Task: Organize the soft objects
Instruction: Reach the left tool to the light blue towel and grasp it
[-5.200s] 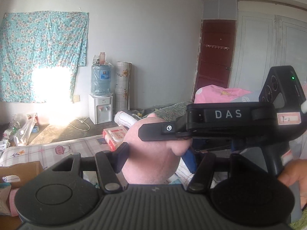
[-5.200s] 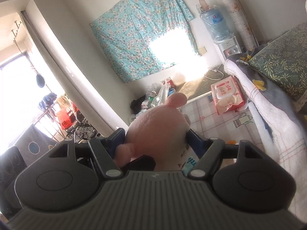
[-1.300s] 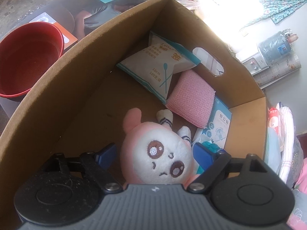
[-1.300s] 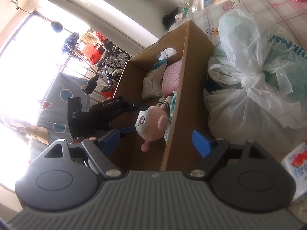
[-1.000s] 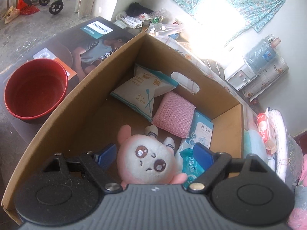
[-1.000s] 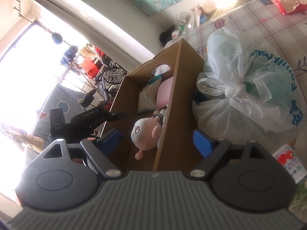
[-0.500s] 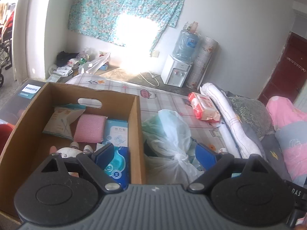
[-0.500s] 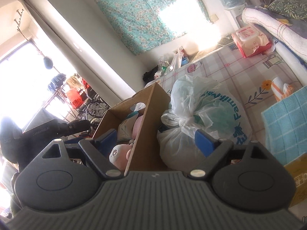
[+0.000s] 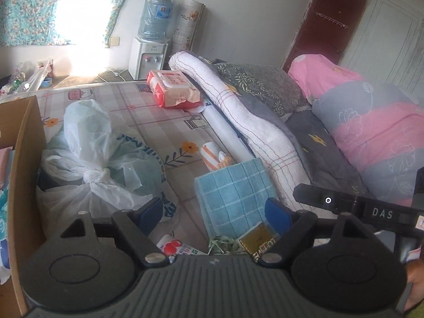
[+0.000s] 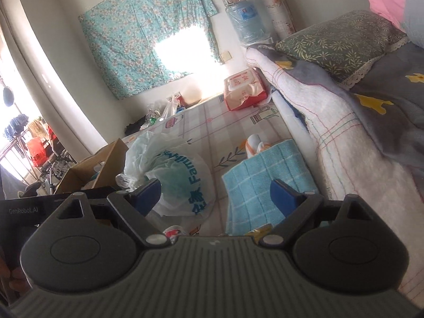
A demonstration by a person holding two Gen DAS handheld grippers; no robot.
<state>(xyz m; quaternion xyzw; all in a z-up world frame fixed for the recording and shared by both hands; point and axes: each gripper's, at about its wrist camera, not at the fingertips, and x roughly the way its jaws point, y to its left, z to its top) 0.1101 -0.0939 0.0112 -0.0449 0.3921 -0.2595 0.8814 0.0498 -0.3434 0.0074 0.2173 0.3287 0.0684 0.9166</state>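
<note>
A water dispenser [image 9: 148, 55] stands by the wall under a floral curtain [image 10: 148, 34], beside a dark red door [image 9: 323, 26].

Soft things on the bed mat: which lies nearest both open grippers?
The blue checked towel, right ahead of the gripper fingers; the tied plastic bag sits leftward, the red wipes pack far back.

Plain grey-white walls [image 9: 238, 26]. Floral teal curtain [image 10: 148, 39] hangs over the window, sun blowing out its middle. Right of the curtain: water dispenser [image 9: 149, 55] with blue bottle, then an upright patterned roll [image 9: 188, 26]. Further right, dark red door [image 9: 326, 23] and white wardrobe doors [image 9: 389, 31]. Below the curtain, a bed with checked mat [image 9: 159, 122], white rolled blanket [image 9: 238, 114] and green leafy pillow [image 10: 341, 39]. Left of the curtain, a bright doorway [image 10: 16, 100], glare heavy.
</note>
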